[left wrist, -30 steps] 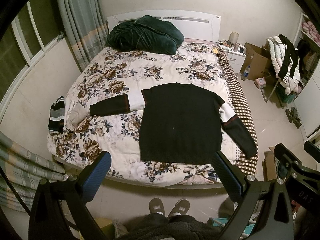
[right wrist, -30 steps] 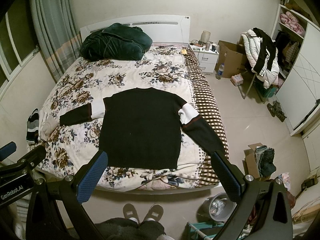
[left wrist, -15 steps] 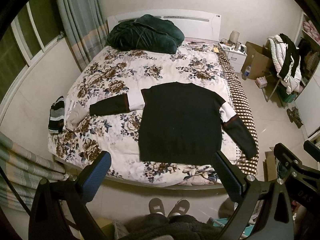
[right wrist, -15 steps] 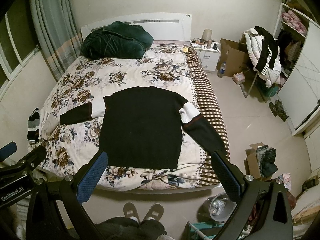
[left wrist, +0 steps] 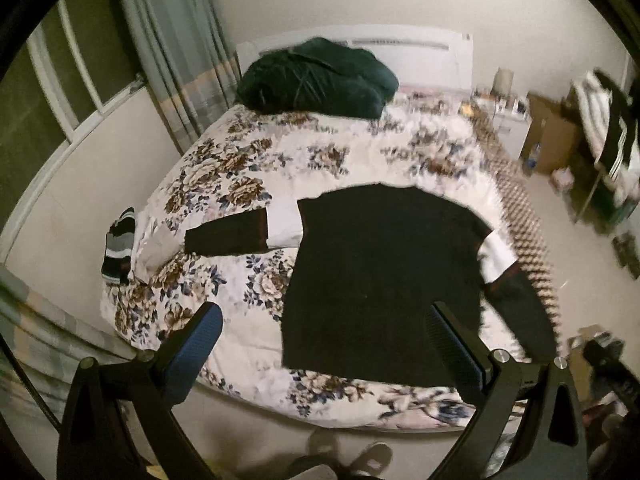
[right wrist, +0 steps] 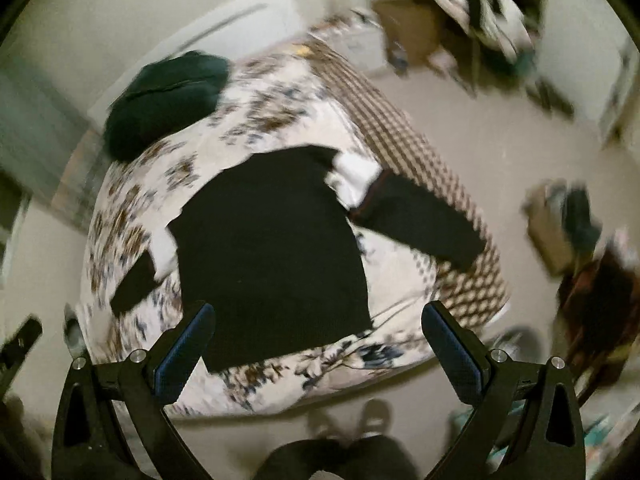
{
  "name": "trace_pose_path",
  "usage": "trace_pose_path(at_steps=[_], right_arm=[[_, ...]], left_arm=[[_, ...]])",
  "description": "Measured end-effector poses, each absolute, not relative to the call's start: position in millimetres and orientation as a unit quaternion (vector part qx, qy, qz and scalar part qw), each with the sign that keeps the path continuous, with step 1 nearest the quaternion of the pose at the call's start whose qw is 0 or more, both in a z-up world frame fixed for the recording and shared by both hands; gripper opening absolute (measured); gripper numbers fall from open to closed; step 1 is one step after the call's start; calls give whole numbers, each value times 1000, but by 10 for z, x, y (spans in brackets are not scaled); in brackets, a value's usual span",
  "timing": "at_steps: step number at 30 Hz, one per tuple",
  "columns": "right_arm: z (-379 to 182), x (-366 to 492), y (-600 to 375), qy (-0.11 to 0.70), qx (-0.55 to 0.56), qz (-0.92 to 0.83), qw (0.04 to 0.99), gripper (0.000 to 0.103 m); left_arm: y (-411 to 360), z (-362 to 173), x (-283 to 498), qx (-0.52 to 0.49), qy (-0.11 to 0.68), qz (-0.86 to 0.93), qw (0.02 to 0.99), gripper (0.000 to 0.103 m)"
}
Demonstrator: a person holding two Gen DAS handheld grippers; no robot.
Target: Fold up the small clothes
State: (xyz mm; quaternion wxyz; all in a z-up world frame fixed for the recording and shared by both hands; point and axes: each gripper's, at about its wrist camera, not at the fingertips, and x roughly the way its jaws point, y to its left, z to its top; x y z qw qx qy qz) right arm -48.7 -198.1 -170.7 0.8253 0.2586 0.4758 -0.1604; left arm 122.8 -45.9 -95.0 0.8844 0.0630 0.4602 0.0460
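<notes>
- Two grippers, both w/ jaws spread wide, nothing between them: left gripper [left wrist: 326, 330] and right gripper [right wrist: 318, 326] both held above the foot of the bed, off the fabric
- Black sweater [left wrist: 384, 276] lies flat on the floral bedspread [left wrist: 224, 184], hem toward the foot end, neckline toward the headboard [left wrist: 420, 50]
- Both sleeves out to the sides; each has a white band near the shoulder, then black to the cuff
- Right sleeve [right wrist: 416, 216] runs over onto the brown checked blanket [right wrist: 384, 128] at the bed's edge; left sleeve [left wrist: 240, 232] rests on the floral print
- Dark green bundle [left wrist: 316, 76] sits at the head of the bed, well apart from the sweater
- Striped folded item [left wrist: 118, 246] at the bed's left edge, near the left cuff but not touching
- Curtain [left wrist: 168, 52] and window along the left wall
- Person's feet in slippers [right wrist: 368, 420] on the floor just below the bed's foot
- Right wrist view is tilted and heavily blurred; far-side clutter not readable in detail
</notes>
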Motion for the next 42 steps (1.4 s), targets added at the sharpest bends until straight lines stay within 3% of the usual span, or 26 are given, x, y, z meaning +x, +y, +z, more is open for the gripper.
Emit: trace_pose_path(at_steps=[8,22,31,42], right_arm=[[-3614,-235,-3139,473,453,-247,714,103],[-6071,-412,-4552,257,683,-401,554,103],[-6593,-93,-4644,163,717,-361,574,99],[-6749,142,-5268,92,710,-375,589,89]], left_arm=[[-1026,-2266,2087,117,529,12,841,103],[-1910,-4573,3018,143,645,-48,749,103],[-2100,-5324,3258,173,654,-33,736,103],[-2226,-5501,3334,145,662,-32,735,103]])
